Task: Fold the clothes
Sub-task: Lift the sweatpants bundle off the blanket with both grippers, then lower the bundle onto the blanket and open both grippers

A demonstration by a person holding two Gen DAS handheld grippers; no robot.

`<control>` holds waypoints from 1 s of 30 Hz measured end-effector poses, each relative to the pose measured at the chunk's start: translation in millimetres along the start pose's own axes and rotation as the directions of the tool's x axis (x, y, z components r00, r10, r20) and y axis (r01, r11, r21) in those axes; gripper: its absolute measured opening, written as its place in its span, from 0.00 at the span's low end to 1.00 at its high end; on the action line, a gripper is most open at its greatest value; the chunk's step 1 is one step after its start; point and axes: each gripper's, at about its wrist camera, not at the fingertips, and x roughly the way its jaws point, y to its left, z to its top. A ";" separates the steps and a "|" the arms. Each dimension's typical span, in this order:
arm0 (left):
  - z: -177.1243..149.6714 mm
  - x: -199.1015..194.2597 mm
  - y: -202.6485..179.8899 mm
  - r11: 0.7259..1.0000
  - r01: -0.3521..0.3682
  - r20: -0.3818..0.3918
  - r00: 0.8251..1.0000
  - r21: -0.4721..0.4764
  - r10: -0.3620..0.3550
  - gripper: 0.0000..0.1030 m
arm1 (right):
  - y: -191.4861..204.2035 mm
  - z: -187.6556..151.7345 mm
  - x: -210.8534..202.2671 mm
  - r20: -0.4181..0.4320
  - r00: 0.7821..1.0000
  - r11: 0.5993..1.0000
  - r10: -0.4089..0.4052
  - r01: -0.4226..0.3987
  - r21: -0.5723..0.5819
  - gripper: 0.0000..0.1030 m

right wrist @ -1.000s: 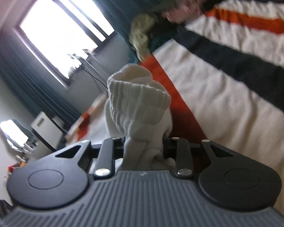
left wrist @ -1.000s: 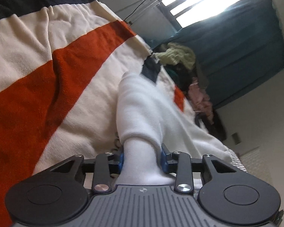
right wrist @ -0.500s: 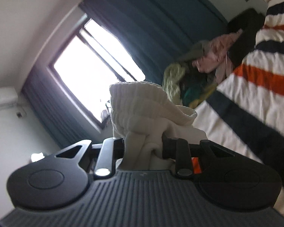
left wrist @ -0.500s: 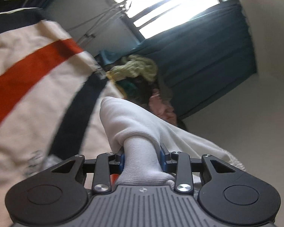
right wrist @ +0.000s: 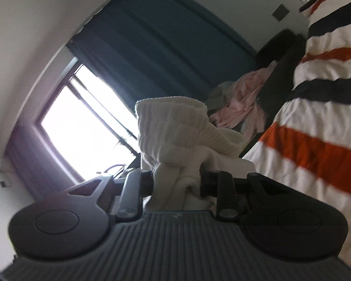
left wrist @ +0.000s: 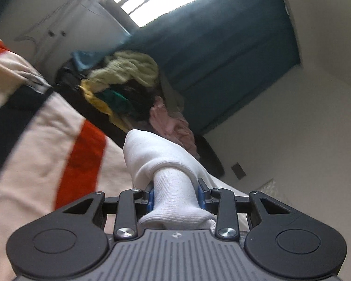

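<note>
A white sock is held up off the bed by both grippers. My left gripper is shut on its smooth end, which bunches between the blue pads and sticks out forward. My right gripper is shut on the ribbed cuff end, which folds over above the fingers. The fingertips of both grippers are hidden by the cloth. Both views look level across the bed toward the window.
The bed carries a cream blanket with orange and dark stripes. A heap of mixed clothes lies at the bed's far side, in front of teal curtains. A bright window is behind.
Both grippers rose and swung away from the blanket with the sock held. The views now point level at the curtains, window and clothes heap instead of down at the bed.
</note>
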 end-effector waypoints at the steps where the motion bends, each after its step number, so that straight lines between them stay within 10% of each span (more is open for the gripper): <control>1: -6.7 17.5 2.9 1.000 0.013 -0.006 1.000 0.010 -0.013 0.34 | -11.8 -3.2 -1.1 0.022 1.000 1.000 -0.021 0.021 0.015 0.29; 11: -81.7 102.0 70.4 0.989 -0.118 -0.218 0.966 0.091 0.135 0.39 | -100.3 -59.1 8.1 -0.094 0.933 0.936 -0.348 0.352 0.027 0.30; 16: -92.1 74.0 85.6 0.960 -0.241 -0.231 0.935 0.143 0.269 0.65 | -104.2 -97.2 -11.9 -0.219 0.837 0.862 -0.501 0.504 -0.050 0.45; 22: -91.8 4.7 42.8 0.931 -0.275 -0.164 0.934 0.240 0.318 0.77 | -60.6 -100.1 -61.9 -0.244 0.795 0.828 -0.556 0.554 -0.083 0.46; 30: -87.4 -111.1 -50.9 0.910 -0.209 -0.110 0.958 0.358 0.264 0.86 | 47.7 -69.3 -141.6 -0.141 0.866 0.859 -0.480 0.430 -0.279 0.46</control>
